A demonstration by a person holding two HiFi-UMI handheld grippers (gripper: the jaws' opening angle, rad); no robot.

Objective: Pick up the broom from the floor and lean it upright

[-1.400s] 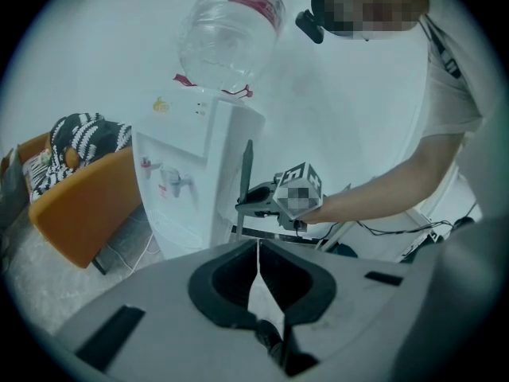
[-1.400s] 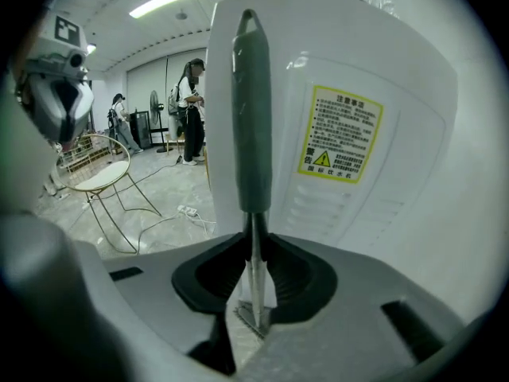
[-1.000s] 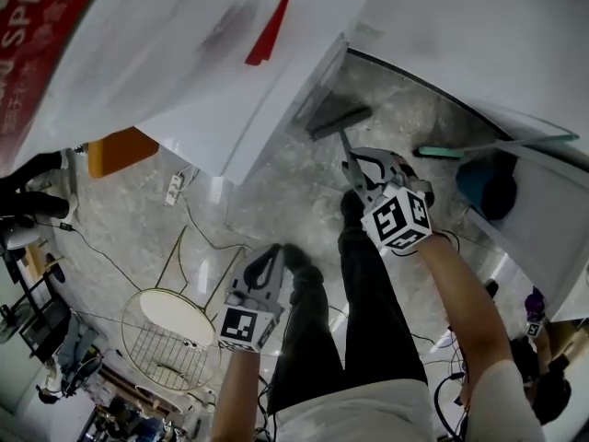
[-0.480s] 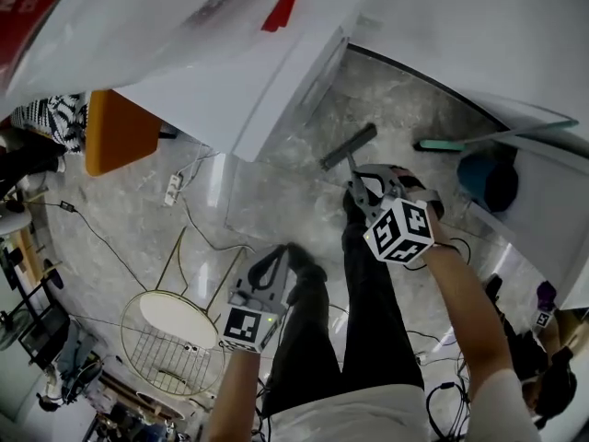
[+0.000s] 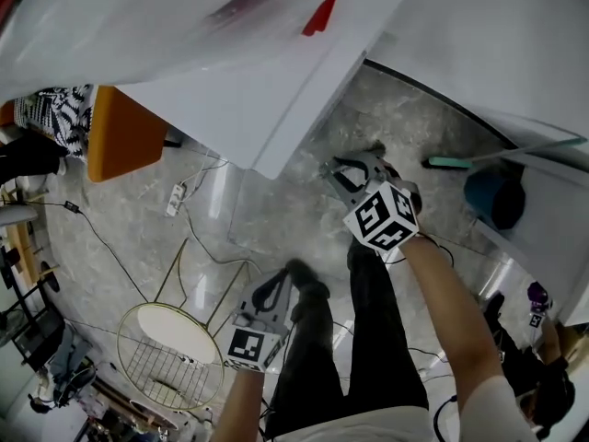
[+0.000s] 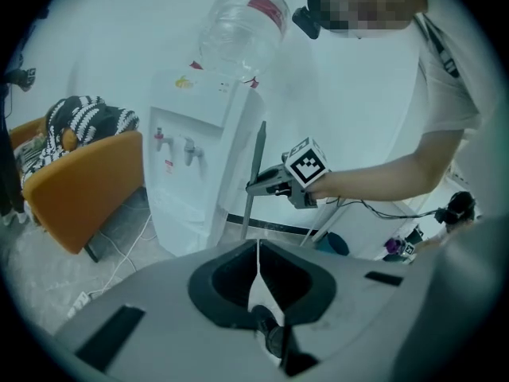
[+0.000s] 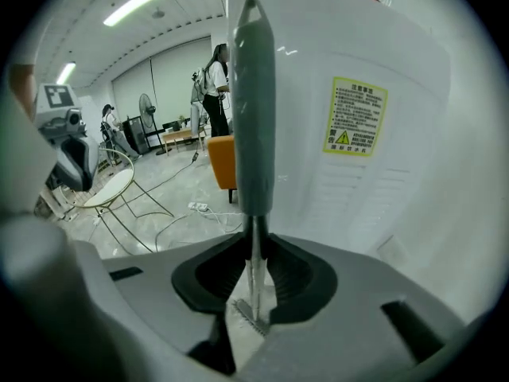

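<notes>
Broom (image 7: 254,110) stands near vertical, grey grip end up, thin metal shaft running down through the right tool (image 7: 253,249). The brush end shows in no view, so whether it touches the floor can't be told. The right tool's jaws are pinched onto the shaft just under the grip sleeve. That is probably deliberate: a high hold gives control over tilt, and the sleeve's shoulder stops the shaft slipping down. Left tool (image 6: 258,249) has its jaws closed together with nothing between them. It hangs low beside the person's leg, well apart from the broom, so this looks like a one-tool job. Water dispenser (image 7: 374,134) is just beside the broom, and its white side panel with the yellow warning label fills the right gripper view. That panel is the likely leaning surface. Judged state: pickup done, lean not yet made. The next move needs the foot planted, the grip tipped onto the panel, then release. Risk: polished stone floor (image 5: 276,201) plus smooth panel, so the foot could slide out. Further out are an orange chair (image 5: 120,136) past the dispenser, a round wire side table (image 5: 170,339), a power strip (image 5: 175,201) with loose cables, and a blue bin (image 5: 492,196) by the wall.
</notes>
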